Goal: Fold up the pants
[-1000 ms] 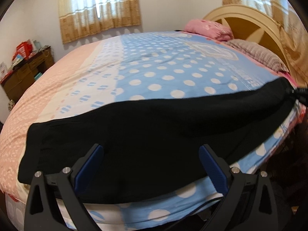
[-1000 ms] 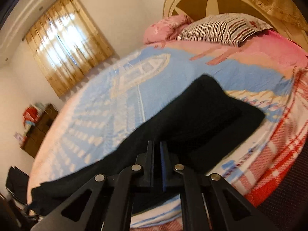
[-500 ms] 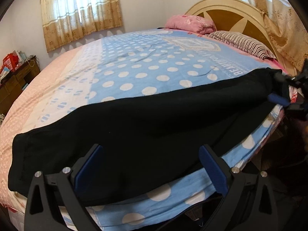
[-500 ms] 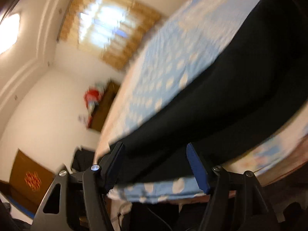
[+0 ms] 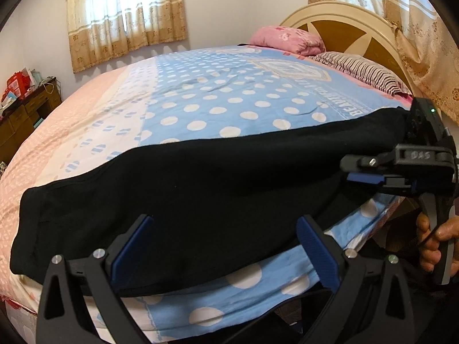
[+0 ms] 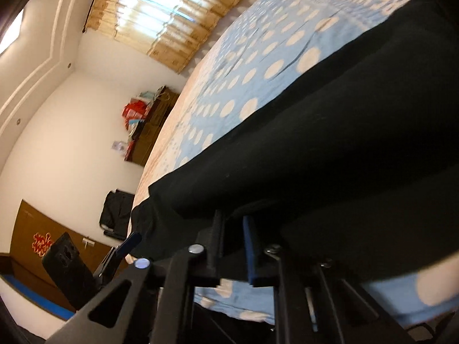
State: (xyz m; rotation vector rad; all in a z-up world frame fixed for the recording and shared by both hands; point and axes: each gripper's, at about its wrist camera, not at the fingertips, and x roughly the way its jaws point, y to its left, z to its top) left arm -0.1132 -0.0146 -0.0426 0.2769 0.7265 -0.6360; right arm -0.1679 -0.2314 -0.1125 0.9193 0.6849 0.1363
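Note:
Black pants (image 5: 200,186) lie stretched lengthwise along the near edge of the bed. My left gripper (image 5: 223,243) hovers open over their near hem, its blue pads (image 5: 132,246) wide apart and pressing nothing. At the right end my right gripper (image 5: 364,177) lies sideways, its jaws pinched on the fabric edge. In the right wrist view the pants (image 6: 315,143) fill the right half. There the right gripper (image 6: 232,223) shows only a narrow gap between its fingers, with black cloth caught in it. A blue fingertip (image 6: 129,242) of the left gripper shows at the far hem.
The bed cover (image 5: 229,109) is blue with white dots and turns pink at the left. A pink pillow (image 5: 287,40), a striped pillow (image 5: 361,68) and the headboard (image 5: 358,28) sit at the far right. A wooden dresser (image 5: 23,114) stands left. A hand (image 5: 433,240) holds the right gripper's handle.
The right gripper let go of the pants' end, opened wide, swung down to their near edge and closed on the fabric. The left gripper stayed open and nearly still.

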